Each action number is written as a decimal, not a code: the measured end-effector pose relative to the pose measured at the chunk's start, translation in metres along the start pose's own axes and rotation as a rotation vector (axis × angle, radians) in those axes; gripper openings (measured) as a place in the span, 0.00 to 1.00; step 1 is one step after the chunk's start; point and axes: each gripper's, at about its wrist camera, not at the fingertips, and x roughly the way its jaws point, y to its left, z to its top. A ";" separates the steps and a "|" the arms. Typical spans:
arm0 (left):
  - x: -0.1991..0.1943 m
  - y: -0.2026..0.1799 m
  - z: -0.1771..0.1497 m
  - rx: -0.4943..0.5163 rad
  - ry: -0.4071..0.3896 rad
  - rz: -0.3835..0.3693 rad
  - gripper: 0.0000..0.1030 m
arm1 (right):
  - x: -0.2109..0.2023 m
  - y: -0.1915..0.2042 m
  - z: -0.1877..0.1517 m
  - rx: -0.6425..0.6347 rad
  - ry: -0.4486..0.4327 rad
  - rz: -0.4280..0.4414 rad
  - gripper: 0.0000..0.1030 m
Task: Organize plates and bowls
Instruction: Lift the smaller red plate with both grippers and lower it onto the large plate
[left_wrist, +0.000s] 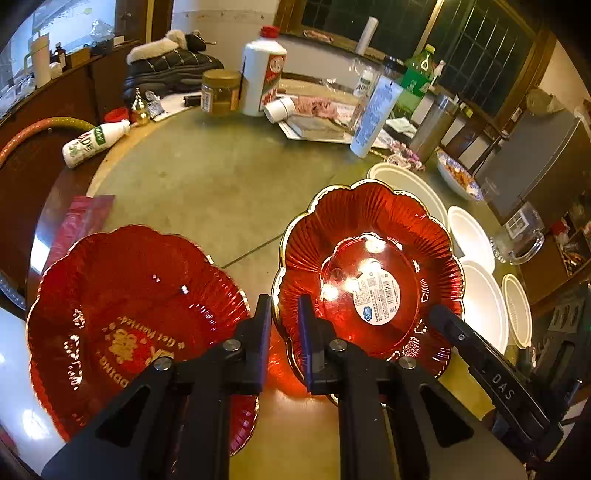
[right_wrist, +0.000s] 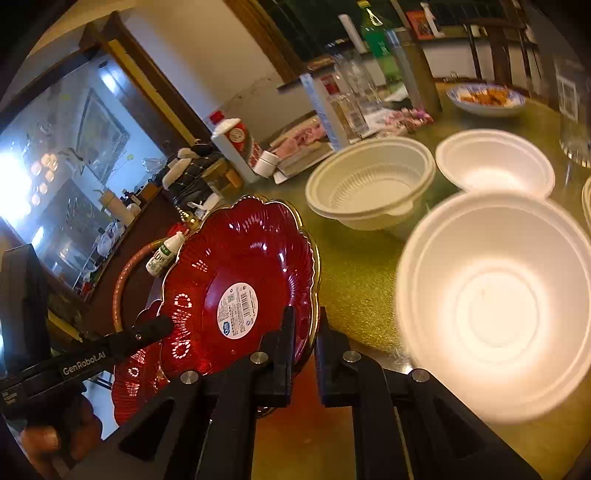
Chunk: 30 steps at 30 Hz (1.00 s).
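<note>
— Red fluted plate (left_wrist: 369, 280), gold-rimmed, with a white barcode sticker (left_wrist: 378, 297) in its well: it sits tilted near the front edge of the round table (left_wrist: 207, 192), and both grippers have it.

— Both? How are they holding?

— The right gripper (right_wrist: 304, 332) has its fingers closed over the plate's rim on the near right side. The left gripper (left_wrist: 282, 325) pinches the rim on the opposite side; its jaws stand narrow, with the gold edge between them.

— And the second red plate (left_wrist: 122, 325)?

— Just beside it at the front left edge, lettering up, lying flat. In the right wrist view the held plate overlaps it partly.

— So which step is this?

— I judge it to be stacking the two red plates. The next move calls for lifting the held plate level, carrying it over its twin, centring the scalloped rims, then letting go on both sides.

— The bowls?

— White foam bowls (right_wrist: 498, 302) and a ribbed plastic bowl (right_wrist: 369, 184) wait along the right edge, unsorted. Bottles and a dish of food (right_wrist: 484, 98) crowd the far edge.
</note>
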 end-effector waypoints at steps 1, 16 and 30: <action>-0.003 0.001 -0.001 -0.001 -0.009 -0.001 0.11 | -0.001 0.003 -0.001 -0.005 0.000 0.002 0.09; -0.044 0.019 -0.013 -0.030 -0.117 0.000 0.11 | -0.019 0.039 -0.006 -0.078 -0.021 0.024 0.09; -0.075 0.044 -0.025 -0.076 -0.177 0.007 0.11 | -0.028 0.074 -0.009 -0.145 -0.029 0.056 0.09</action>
